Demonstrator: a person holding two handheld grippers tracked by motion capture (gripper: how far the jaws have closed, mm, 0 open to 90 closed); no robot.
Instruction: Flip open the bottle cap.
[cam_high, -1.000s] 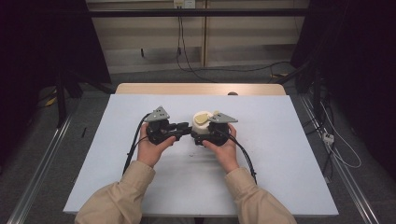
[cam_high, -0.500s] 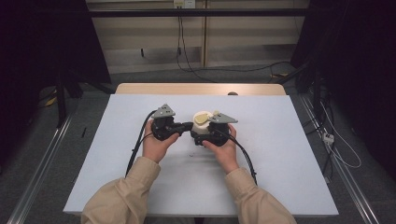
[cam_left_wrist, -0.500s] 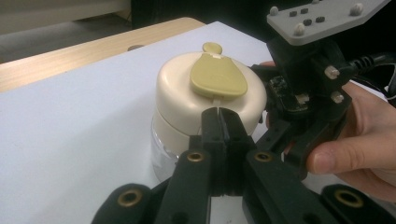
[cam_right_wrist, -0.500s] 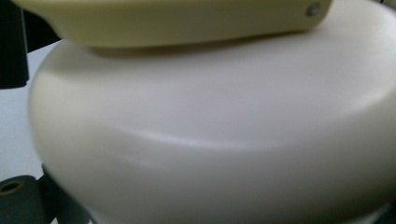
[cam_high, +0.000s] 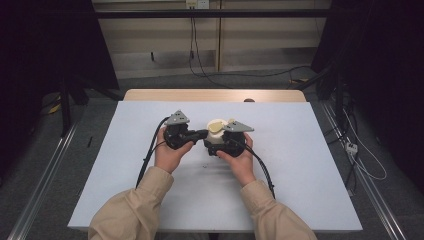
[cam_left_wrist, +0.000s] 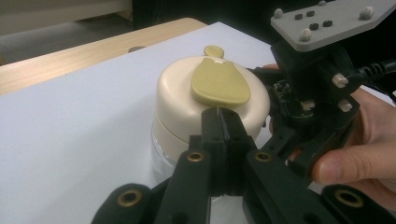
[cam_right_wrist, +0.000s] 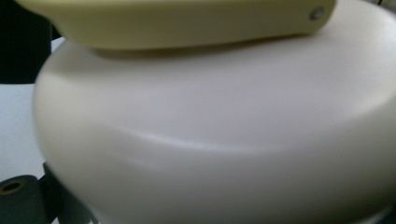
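Beige sleeves (cam_high: 131, 212), black cabled hand-held grippers (cam_high: 186, 135)

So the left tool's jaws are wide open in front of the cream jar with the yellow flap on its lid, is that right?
Not quite. The left gripper view shows the left tool with its jaws shut together, not wide open. They are in front of the cream jar with the yellow flap on its lid.

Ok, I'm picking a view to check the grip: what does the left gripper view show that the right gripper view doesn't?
Left gripper view: the left gripper, jaws shut at the near edge of the olive flap, the jar's clear base, the table and the person's right hand. Right gripper view: the flap's small hinge screw, close up. Both: the cream lid under the flap.
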